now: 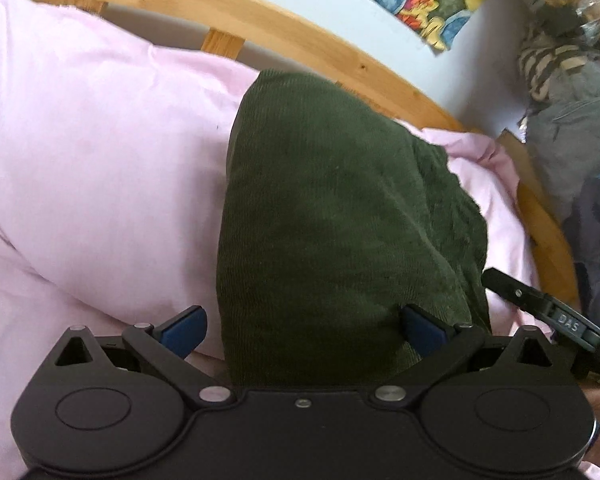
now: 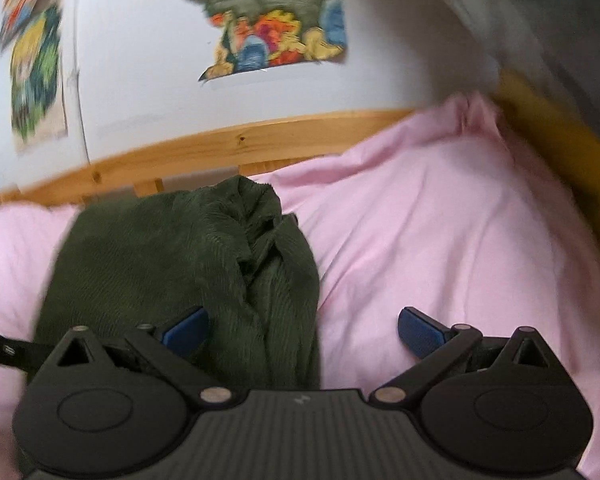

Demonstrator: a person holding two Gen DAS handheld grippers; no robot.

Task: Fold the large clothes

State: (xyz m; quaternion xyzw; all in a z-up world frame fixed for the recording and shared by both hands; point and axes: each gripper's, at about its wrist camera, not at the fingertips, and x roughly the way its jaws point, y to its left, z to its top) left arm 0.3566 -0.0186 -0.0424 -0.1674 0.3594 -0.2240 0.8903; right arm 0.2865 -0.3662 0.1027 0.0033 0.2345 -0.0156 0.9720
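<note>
Where pink bedding meets pine bed frame, green garment lies.

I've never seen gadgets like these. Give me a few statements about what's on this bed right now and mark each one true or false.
1. The garment is dark green corduroy. True.
2. It lies on blue bedding. False: the bedding is pink.
3. The left tongs are open, with the green cloth between the pads. True.
4. The right tongs are clamped shut on the garment. False: they are open, one pad over the cloth, the other over the bedding.
5. The bed frame is metal. False: it is wood.
6. Colourful pictures hang on the wall. True.
</note>
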